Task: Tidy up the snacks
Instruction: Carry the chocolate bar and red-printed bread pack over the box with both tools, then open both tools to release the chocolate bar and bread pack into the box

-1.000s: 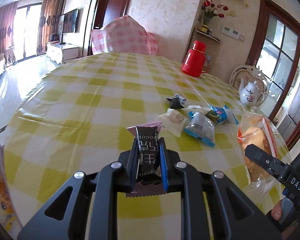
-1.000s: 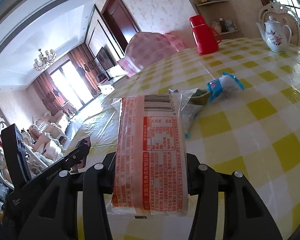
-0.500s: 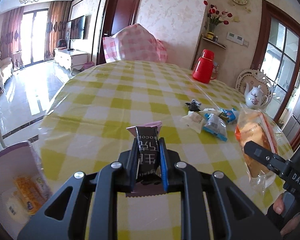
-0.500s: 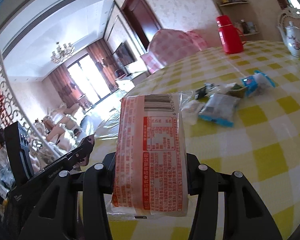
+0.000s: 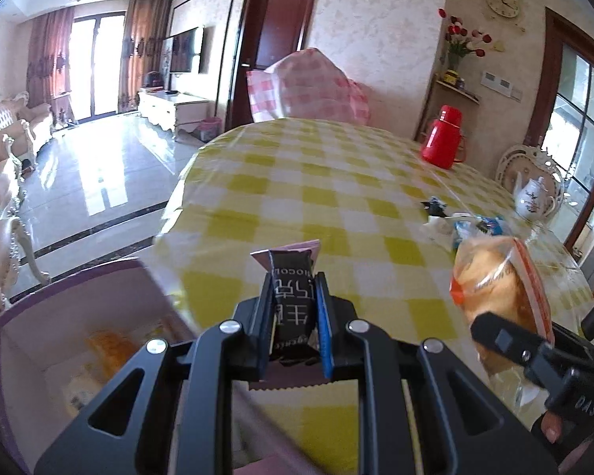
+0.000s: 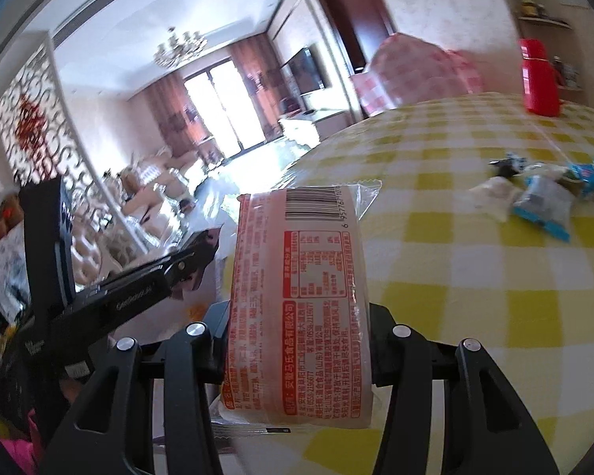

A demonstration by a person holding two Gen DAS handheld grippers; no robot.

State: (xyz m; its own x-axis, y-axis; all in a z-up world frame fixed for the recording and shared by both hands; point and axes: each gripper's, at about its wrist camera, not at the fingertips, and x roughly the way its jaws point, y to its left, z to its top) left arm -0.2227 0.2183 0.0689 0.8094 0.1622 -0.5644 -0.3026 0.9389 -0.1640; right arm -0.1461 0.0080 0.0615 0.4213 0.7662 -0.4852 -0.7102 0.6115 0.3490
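Observation:
My left gripper (image 5: 291,308) is shut on a small black chocolate snack packet (image 5: 291,297) with a pink wrapper behind it, held above the table's near-left edge. My right gripper (image 6: 297,340) is shut on a long orange-printed bread package (image 6: 299,297); that package also shows at the right of the left wrist view (image 5: 495,289). A white storage box with a purple rim (image 5: 59,316) sits low at the left, with orange packets inside. Several loose snacks (image 6: 538,202) lie in a pile on the yellow checked tablecloth (image 6: 475,277).
A red thermos (image 5: 443,142) and a white floral teapot (image 5: 534,198) stand at the table's far right. A pink checked chair (image 5: 309,83) is behind the table. The left gripper shows at the left of the right wrist view (image 6: 194,253).
Both grippers have swung left and back from the snack pile with their packets still held. The storage box has come well into the left wrist view.

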